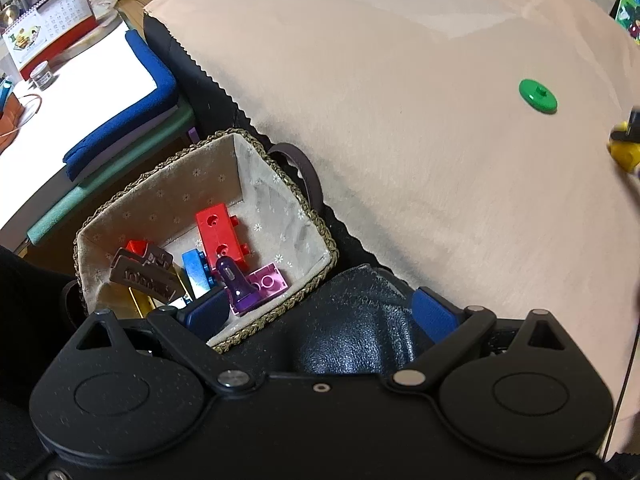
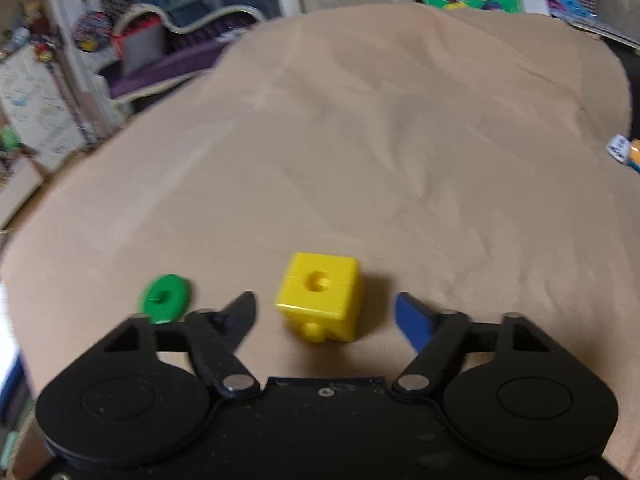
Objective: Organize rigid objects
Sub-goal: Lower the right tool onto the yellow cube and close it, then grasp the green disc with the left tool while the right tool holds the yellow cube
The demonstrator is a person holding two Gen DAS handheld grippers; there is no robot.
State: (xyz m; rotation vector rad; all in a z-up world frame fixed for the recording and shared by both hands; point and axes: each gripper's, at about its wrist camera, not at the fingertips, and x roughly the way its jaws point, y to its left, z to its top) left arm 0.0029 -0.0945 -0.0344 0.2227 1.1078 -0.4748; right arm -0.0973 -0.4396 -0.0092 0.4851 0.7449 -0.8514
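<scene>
Right gripper [image 2: 325, 316]: black two-finger tool, jaws spread wide, holding nothing; its blue-padded fingertips [image 2: 412, 322] straddle a yellow plastic cube with a round hole on top and a peg on its near face [image 2: 320, 296], which sits on the cloth between them with a gap on each side, so this reads as the line-up before a close. Just beyond the left finger lies a flat green plastic disc with a centre stud [image 2: 165, 298], loose on the beige fabric cover [image 2: 360, 140] and apparently the only other loose piece in view. Left gripper [image 1: 320, 312]: jaws likewise wide and empty, hovering above the near corner of a braided straw basket with a floral cloth lining [image 1: 280, 178], seemingly parked there because that is the collecting bin. Inside the basket, ahead of the left finger: a purple translucent block [image 1: 256, 288], a red plastic brick [image 1: 220, 236], a blue brick [image 1: 194, 270], a brown hair clip [image 1: 146, 276]. The basket rests on a black leather surface [image 1: 352, 328] at the cover's zigzag edge.
</scene>
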